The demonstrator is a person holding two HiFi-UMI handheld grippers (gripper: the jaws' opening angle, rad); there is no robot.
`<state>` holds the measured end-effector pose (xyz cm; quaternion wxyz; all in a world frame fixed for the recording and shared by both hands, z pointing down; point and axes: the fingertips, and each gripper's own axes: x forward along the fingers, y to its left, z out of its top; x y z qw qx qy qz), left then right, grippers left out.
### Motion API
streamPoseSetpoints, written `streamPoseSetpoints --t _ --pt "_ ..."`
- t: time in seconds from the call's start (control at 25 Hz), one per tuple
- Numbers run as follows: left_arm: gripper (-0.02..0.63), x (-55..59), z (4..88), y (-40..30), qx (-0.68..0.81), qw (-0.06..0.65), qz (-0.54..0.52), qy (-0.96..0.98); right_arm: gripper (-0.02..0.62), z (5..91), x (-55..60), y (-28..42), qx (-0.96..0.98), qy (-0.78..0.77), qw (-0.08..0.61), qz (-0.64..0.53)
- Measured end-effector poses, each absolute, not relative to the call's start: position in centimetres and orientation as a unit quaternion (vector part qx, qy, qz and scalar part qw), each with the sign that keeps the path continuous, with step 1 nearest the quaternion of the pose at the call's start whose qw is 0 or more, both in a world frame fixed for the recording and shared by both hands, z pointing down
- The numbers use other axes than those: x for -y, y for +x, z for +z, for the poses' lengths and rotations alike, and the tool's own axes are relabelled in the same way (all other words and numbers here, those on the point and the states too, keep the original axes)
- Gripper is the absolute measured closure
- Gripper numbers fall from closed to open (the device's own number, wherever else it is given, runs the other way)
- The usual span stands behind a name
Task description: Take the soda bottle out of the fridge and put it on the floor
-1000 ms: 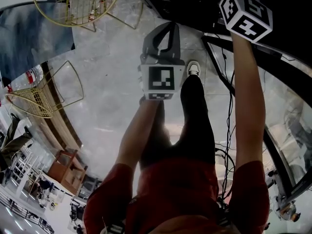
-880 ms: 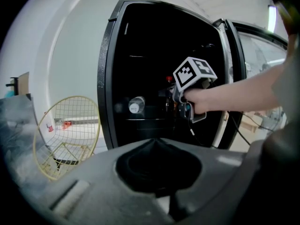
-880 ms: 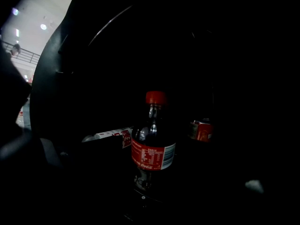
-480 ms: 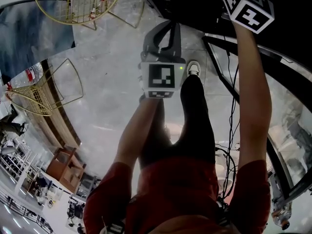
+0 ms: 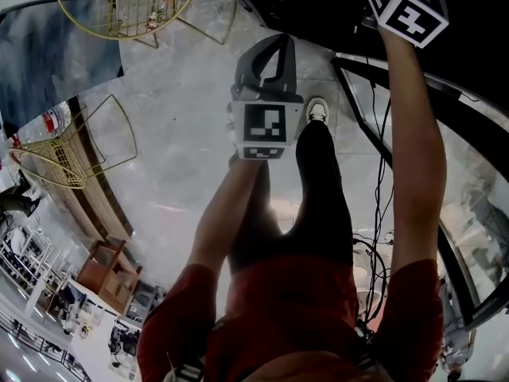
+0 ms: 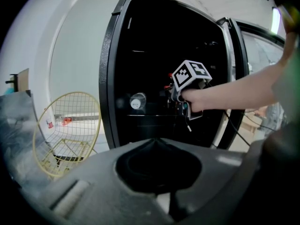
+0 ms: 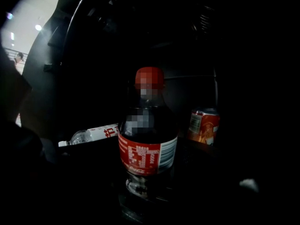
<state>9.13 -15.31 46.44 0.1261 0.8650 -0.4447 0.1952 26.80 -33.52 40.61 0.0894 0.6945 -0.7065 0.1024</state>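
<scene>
The soda bottle (image 7: pixel 147 144) stands upright on a shelf inside the dark fridge (image 6: pixel 105 78), dead centre in your right gripper view and close to the camera. It has a red cap (image 7: pixel 149 78), near-black drink to the shoulder, and a red label (image 7: pixel 140 158) with white print and a barcode panel on its right side. At its 9 o'clock a clear water bottle (image 7: pixel 91 135) lies on its side, cap pointing left; at its 3 o'clock, further back, stands an orange can (image 7: pixel 204 124). Your left gripper (image 5: pixel 278 42) hangs over the pale floor (image 5: pixel 175 157) outside the fridge, its jaws pressed together on nothing. Your right gripper (image 6: pixel 183 95) is at 1 o'clock from it, reached into the open fridge; its jaws are lost in the dark, so their state cannot be made out.
</scene>
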Motion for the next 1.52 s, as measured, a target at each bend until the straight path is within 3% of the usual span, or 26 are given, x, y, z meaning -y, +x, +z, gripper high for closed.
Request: streamPoseSetpoints --t 1.52 --pt "0.606 14.5 48.2 6.0 0.476 0.163 0.195 0.842 0.285 40.4 27.7 24.2 0.720 0.683 0.074 0.100"
